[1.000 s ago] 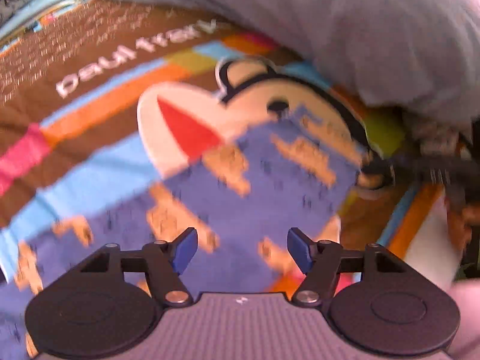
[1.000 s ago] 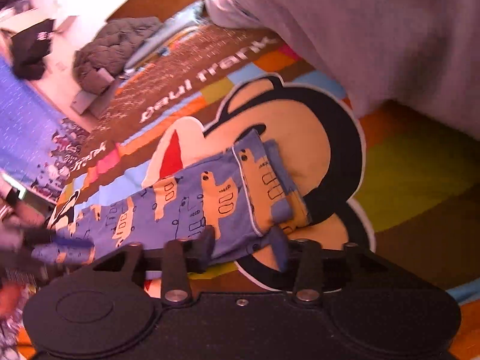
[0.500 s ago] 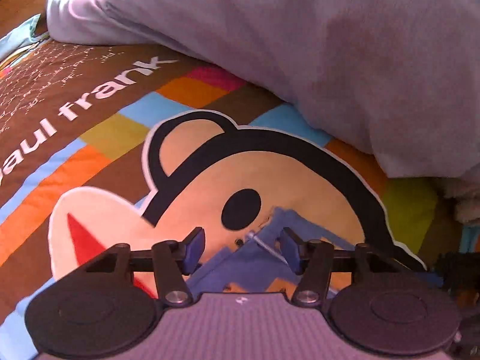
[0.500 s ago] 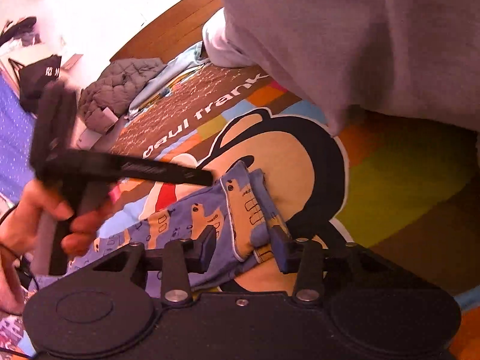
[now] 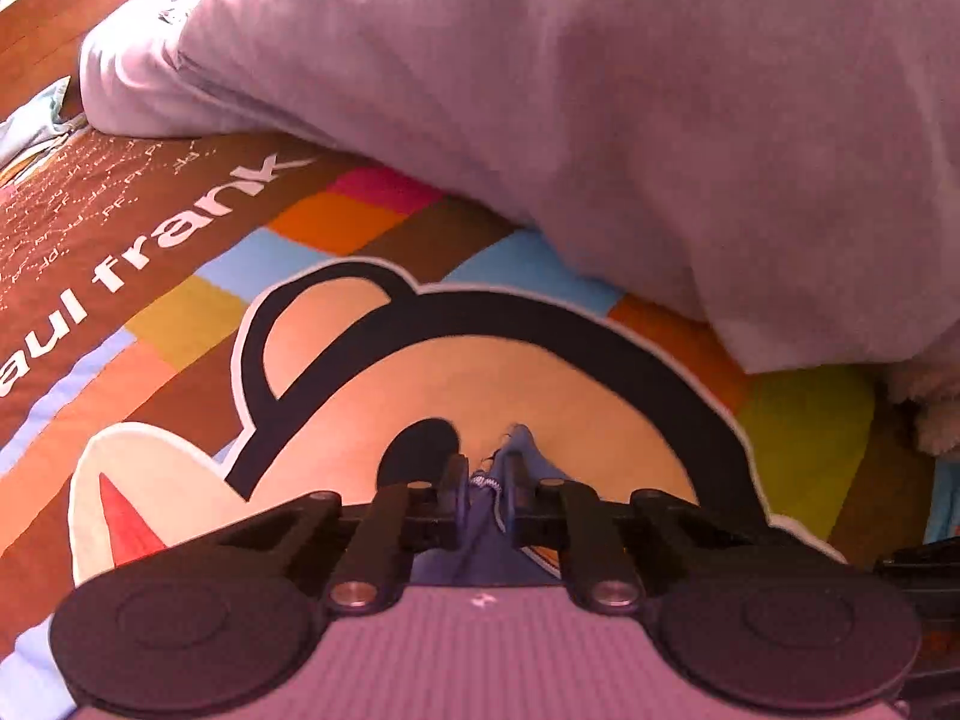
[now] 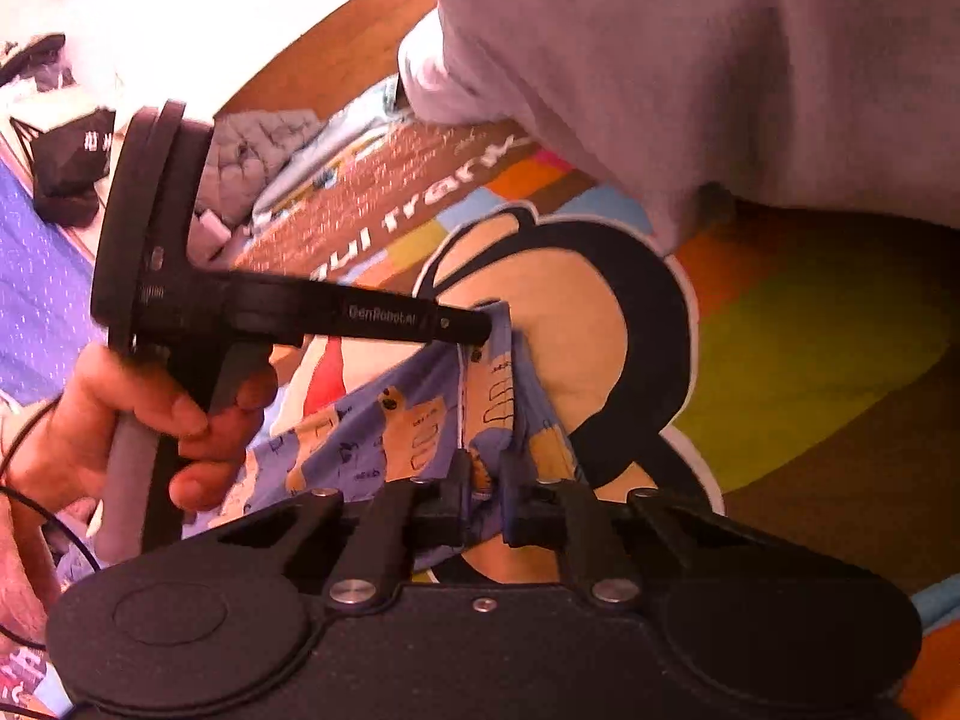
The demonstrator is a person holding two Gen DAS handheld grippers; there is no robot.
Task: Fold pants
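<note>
The small blue pants with orange prints lie on a colourful cartoon mat. My left gripper is shut on a corner of the pants' waistband; in the right wrist view it reaches in from the left, held by a hand. My right gripper is shut on the waistband's near corner. The pant legs trail off to the left.
The person's grey-clad leg rests on the mat just beyond the pants. A grey quilted garment and a black bag lie at the far left by the wooden floor.
The left gripper moved from over the pant legs to the waistband and shut on its corner. The right gripper, open before, shut on the near waistband corner.
</note>
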